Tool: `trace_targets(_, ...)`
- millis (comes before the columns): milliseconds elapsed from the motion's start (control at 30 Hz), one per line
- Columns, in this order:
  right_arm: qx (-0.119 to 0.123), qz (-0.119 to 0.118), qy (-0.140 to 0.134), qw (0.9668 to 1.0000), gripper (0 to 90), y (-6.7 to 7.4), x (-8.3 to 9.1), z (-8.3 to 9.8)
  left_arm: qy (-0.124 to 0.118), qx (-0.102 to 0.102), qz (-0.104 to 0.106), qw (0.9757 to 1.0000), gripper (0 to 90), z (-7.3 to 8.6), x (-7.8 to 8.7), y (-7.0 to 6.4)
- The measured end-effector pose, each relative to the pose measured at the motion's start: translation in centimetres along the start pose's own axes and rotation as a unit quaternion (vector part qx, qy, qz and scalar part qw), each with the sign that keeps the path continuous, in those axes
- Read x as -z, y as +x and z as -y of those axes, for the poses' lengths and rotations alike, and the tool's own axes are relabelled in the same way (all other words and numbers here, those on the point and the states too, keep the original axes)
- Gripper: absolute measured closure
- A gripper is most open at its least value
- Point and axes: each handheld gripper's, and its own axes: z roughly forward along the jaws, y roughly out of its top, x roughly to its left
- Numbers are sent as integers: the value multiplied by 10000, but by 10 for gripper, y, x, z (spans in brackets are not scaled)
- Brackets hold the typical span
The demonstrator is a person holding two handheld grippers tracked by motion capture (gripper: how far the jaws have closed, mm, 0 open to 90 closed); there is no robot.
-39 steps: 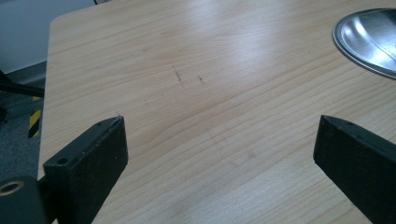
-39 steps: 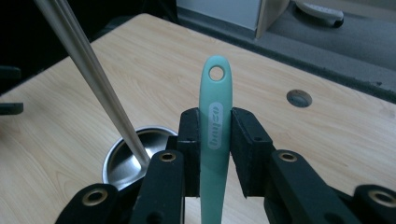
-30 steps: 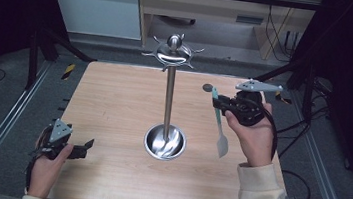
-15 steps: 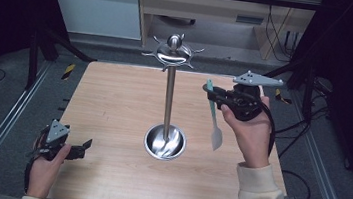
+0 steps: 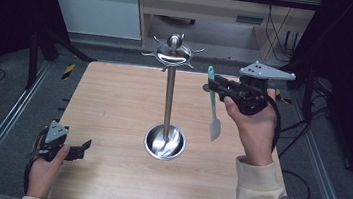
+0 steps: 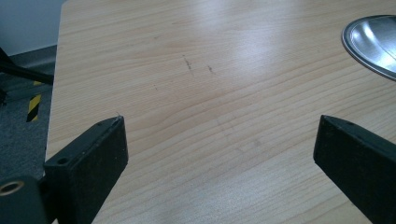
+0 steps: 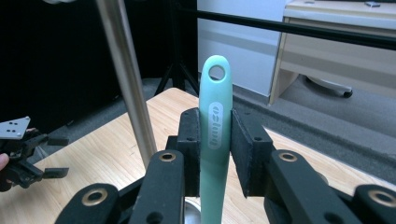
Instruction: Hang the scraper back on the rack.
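the right gripper (image 5: 212, 88) is clamped on the handle of a mint-green silicone spatula with a pale blade (image 5: 213, 107), which hangs upright, hanging hole up and blade down, above the wooden table (image 5: 113, 102). the hole sits just right of, and slightly below, the hooked crown of the polished steel utensil stand (image 5: 172, 58), so the right hand is the nearer. the left gripper (image 5: 78, 149), jaws wide and empty, rests well apart at the table's near left corner.

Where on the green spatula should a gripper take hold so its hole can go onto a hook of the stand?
Grip the spatula on its flat handle just below the hole, from the side, as the right gripper does. That leaves the hole free for the stand.
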Motion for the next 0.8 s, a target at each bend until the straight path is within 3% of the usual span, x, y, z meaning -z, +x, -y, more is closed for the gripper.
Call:
trace_targets(400,242,-10,-400,9989,742,23,24,-6,-106,-71,20,9999,28,-4,4,-1)
trace_targets(800,393,-83,-579,9975,742,37,31,-11,-99,-70,40,9999,27,-4,3,-2)
